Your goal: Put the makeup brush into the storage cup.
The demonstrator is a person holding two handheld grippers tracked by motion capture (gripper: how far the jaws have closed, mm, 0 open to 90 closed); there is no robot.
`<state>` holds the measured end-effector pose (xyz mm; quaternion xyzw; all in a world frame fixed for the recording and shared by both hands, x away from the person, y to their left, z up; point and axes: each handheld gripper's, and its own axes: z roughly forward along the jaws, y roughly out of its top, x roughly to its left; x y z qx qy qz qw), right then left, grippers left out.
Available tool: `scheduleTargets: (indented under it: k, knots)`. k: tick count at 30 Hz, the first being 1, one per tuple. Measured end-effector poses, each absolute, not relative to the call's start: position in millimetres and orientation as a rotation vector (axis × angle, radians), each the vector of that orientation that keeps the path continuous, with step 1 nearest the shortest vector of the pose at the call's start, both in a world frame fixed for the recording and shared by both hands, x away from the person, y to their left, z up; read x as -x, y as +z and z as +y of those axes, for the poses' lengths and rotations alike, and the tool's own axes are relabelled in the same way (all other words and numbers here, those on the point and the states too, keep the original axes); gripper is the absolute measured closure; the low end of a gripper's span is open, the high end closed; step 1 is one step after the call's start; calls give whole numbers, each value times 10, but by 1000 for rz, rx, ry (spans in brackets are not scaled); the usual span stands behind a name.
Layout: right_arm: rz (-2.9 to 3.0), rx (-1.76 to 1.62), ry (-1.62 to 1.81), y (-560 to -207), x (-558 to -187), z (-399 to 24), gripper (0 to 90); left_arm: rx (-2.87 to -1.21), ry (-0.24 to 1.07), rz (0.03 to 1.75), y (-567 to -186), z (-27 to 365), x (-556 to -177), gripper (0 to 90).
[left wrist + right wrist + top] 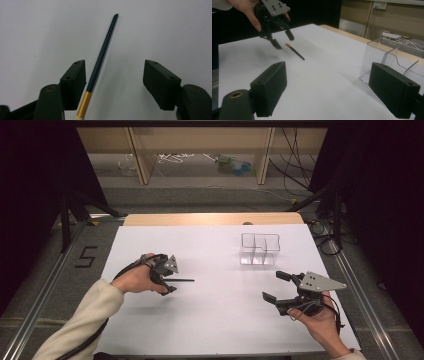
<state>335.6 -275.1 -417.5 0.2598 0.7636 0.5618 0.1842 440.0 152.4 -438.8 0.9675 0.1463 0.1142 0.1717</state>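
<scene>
The left gripper (pixel 115 80) straddles the brush (pixel 101 53) on the counter (pixel 215 320), fingers open and nothing grasped; lifting remains.

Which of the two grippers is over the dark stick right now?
The left gripper, at the table's left: the dark stick lies between its open jaws. The right gripper stands apart, nearer the clear divided box.
</scene>
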Motion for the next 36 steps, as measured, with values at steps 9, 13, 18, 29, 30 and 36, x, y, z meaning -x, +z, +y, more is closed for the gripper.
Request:
scheduleTargets:
  k: [9,13,18,29,30,36]
  knots:
    - [2161,-741,1566,-4164,-3348,-2762,158,-2855,209,418,-4487,1478,-4660,371]
    - [2129,-731,1623,-4181,-3363,-2741,158,-2867,153,454,-4527,1477,-4717,379]
    - [2129,-722,1619,-4182,-3368,-2741,158,-2874,95,477,-4565,1499,-4759,411]
    - [2146,-728,1600,-4178,-3366,-2747,158,-2934,28,505,-4593,1460,-4787,529]
    - [2146,-727,1600,-4178,-3366,-2747,158,-2942,31,508,-4590,1449,-4789,542]
    - [2151,-730,1602,-4180,-3366,-2746,158,-3004,19,465,-4571,1378,-4783,701]
